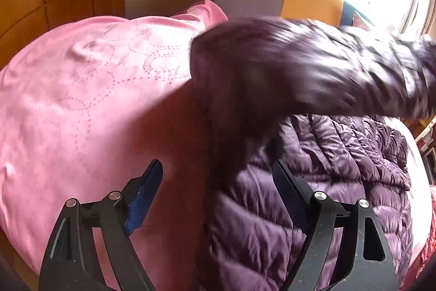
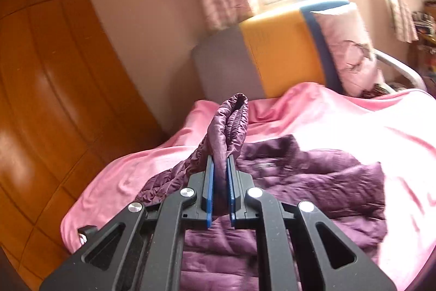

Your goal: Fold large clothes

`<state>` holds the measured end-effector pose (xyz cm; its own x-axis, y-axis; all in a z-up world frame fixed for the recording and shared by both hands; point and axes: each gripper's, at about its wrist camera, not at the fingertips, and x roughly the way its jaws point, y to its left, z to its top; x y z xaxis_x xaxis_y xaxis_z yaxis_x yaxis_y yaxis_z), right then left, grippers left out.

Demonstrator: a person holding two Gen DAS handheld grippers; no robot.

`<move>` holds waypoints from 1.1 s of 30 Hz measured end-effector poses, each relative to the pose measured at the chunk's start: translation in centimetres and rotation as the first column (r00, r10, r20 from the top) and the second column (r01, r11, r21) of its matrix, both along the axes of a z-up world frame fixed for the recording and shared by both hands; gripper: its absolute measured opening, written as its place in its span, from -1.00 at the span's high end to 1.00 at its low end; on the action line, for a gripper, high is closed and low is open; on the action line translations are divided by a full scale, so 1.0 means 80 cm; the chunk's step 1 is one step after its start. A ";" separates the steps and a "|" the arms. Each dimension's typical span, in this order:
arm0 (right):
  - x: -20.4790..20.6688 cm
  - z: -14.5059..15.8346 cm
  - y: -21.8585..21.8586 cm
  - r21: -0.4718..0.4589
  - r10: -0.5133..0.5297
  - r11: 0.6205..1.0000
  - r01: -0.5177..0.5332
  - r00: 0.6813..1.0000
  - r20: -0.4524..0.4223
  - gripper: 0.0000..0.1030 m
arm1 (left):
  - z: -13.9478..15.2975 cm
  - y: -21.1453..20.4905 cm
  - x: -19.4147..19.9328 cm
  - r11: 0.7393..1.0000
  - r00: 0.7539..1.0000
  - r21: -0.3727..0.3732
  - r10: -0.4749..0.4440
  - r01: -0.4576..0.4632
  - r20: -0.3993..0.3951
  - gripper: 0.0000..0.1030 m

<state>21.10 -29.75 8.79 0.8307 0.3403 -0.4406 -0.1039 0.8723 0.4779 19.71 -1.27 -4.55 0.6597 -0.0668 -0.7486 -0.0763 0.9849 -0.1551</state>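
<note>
Purple quilted jacket (image 2: 313, 182) lies spread on pink bedspread (image 1: 68, 113). One sleeve (image 2: 231, 124) lifted, its cuff pinched between blue pads of right gripper (image 2: 220, 168), jaws nearly closed. Left gripper (image 1: 218, 176) spread wide, empty, above jacket's edge. Sleeve blurred in left view.

Purple quilted jacket (image 1: 313, 195), pink blanket (image 1: 81, 100)

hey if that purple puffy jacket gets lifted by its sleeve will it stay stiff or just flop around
Probably floppy: the sleeve cuff pinched in the right gripper bends over while the purple jacket stays slumped on the pink blanket. Likely light for its bulk, given the puffy quilting. Its sheen hints it could slip.
</note>
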 end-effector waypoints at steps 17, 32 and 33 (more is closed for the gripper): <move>-0.005 -0.197 -0.149 -0.058 -0.276 0.960 0.275 0.887 -0.370 1.00 | -0.038 -0.047 0.020 0.972 0.986 0.167 -0.157 0.163 -0.046 0.84; -0.054 -0.170 -0.183 0.044 -0.285 0.949 0.312 0.910 -0.302 0.14 | -0.012 -0.024 -0.023 0.975 0.981 0.115 -0.194 0.192 0.010 -0.05; -0.049 -0.167 -0.179 0.058 -0.265 0.954 0.295 0.916 -0.303 0.14 | -0.009 -0.020 -0.028 0.975 0.981 0.112 -0.193 0.190 0.019 -0.05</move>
